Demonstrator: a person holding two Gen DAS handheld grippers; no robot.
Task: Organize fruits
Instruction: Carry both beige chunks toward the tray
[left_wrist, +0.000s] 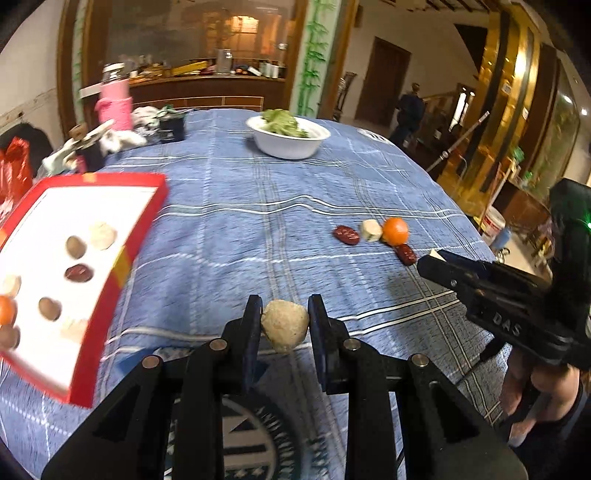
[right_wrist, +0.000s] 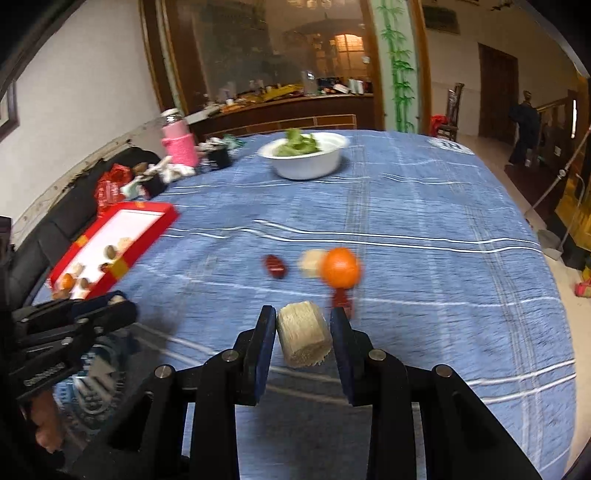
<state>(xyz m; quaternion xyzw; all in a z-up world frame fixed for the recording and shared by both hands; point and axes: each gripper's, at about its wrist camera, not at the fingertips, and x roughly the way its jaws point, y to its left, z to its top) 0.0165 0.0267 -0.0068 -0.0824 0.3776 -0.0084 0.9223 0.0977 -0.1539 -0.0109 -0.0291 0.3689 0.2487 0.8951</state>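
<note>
The red tray (left_wrist: 122, 266) at the left edge of the counter (left_wrist: 258, 221) already holds about nine pieces: brown round fruits, a red date, pale chunks and a small orange, spread over its white floor. Two more are in transit. The left hand-held gripper (left_wrist: 284, 325) is clenched on a pale, rough round fruit (left_wrist: 285, 325), raised above the blue cloth just right of the tray. The right hand-held gripper (right_wrist: 303, 338) grasps a fibrous pale cylinder (right_wrist: 303, 338), well apart from the tray. Left on the cloth are a tangerine (right_wrist: 340, 267), a pale chunk (right_wrist: 309, 263) touching it, and two red dates (left_wrist: 347, 235). I judge the sorting well past halfway. A white bowl of greens (left_wrist: 288, 138) stands far behind.
</note>
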